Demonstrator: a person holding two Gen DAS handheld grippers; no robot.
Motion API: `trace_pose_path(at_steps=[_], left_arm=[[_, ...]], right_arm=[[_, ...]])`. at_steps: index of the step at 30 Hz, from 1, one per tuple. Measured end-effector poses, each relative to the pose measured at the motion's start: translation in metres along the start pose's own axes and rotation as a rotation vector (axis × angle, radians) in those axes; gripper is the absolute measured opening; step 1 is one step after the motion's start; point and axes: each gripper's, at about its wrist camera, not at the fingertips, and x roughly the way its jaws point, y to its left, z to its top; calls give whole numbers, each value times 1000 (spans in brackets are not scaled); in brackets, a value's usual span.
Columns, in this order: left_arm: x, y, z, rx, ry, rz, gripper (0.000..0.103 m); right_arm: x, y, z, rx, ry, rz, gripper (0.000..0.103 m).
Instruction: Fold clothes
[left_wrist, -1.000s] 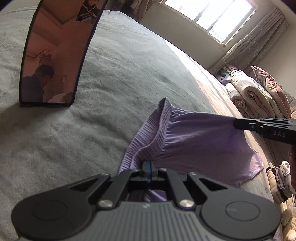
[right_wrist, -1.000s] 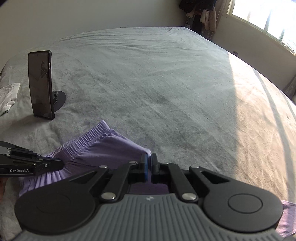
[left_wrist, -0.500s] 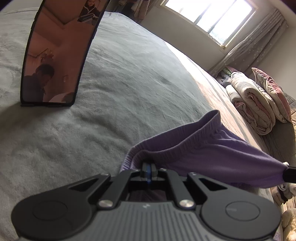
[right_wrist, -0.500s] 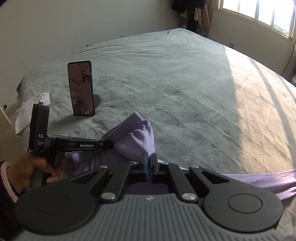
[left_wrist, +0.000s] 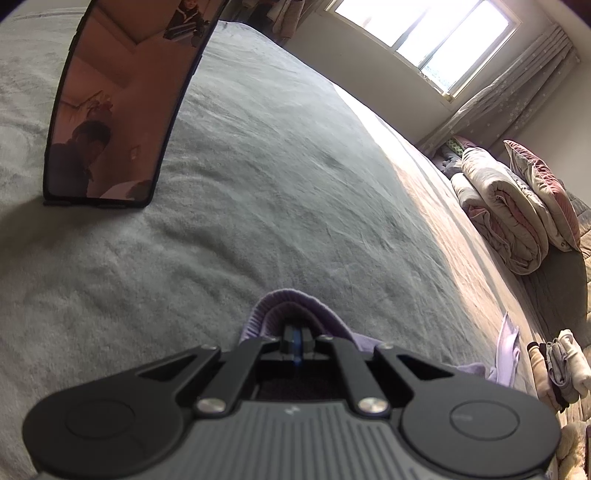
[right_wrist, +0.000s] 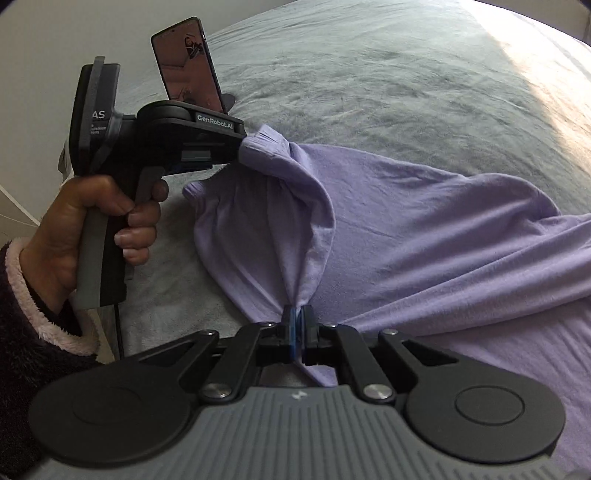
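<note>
Both grippers' fingers (right_wrist: 297, 325) vanish inside bunched purple garment (right_wrist: 424, 236).

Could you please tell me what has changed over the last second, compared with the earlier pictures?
The purple garment was lifted by its waistband and drawn back, its body now spread across the bed. The left gripper now shows closer in the right wrist view. Nothing was released: the right gripper and the left stay shut on fabric. The phone kept standing.

White "GenRobot.AI" reads on the top arm of the black handheld left gripper (right_wrist: 242, 147) in the right wrist view, and white "AS" over small unreadable lines on its upright dark grey rear plate (right_wrist: 96, 110); nothing else legible.
</note>
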Motion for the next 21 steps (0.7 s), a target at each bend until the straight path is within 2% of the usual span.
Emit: trace_pose_path(at_steps=[4,7,8,10,11,13,17,21], left_arm=[[-1,-2,0,3,3,4,2],[-5,-4,-1,15,-1,11,2],[-7,-4,-2,18,-2,6,2],[-15,-2,-3,11,-3,-12,2],[-19,1,-4,-1,-3,-25,3],[-30,7,-6,-16,-13,-45,3],[-58,15,-12,7,-60,-68,3],[-76,24,-19,26,-53,-107,3]], right_arm=[[18,-9,-16,66,9,14,3],[14,-1,-17,15,-5,-8,6],[10,2,-16,-1,-16,-15,16],[3,8,-14,-33,-37,-30,20],[1,11,-12,-58,-52,-41,33],[-3,17,-8,-115,-84,-64,50],[-2,31,0,-232,-135,-123,50],[19,47,5,-367,-148,-193,50]])
